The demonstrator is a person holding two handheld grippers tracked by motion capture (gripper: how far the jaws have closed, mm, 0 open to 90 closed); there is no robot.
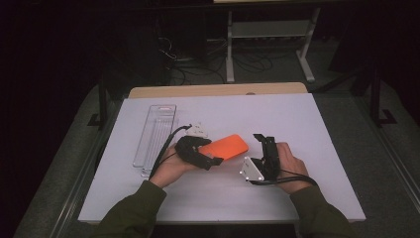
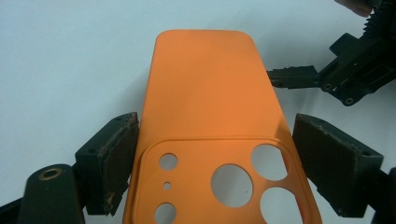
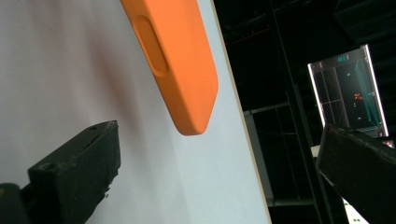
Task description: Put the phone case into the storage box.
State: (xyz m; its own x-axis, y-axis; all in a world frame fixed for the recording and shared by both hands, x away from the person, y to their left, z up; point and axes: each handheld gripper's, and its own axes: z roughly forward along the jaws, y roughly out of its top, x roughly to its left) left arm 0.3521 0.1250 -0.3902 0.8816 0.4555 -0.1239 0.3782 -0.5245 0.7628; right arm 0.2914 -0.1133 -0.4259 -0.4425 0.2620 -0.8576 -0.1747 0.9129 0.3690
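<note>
An orange phone case point(image 1: 228, 147) lies back-up on the white table point(image 1: 307, 119), its camera cut-outs toward my left gripper point(image 1: 210, 159). In the left gripper view the case point(image 2: 210, 93) runs away between the two black pads, and my left gripper point(image 2: 215, 158) is shut on its sides at the camera end. My right gripper point(image 1: 262, 142) stands just right of the case's far end, tipped on its side, and its black tip point(image 2: 345, 70) sits beside the case. In the right gripper view my right gripper point(image 3: 219, 158) is open, with the case's rounded corner point(image 3: 187, 84) ahead of the jaws.
A long clear plastic tray point(image 1: 154, 134) lies at the table's left, close to my left hand. The table's far edge is a wooden strip point(image 1: 218, 90). Beyond it on the dark floor are cables and a white frame point(image 1: 267, 44).
</note>
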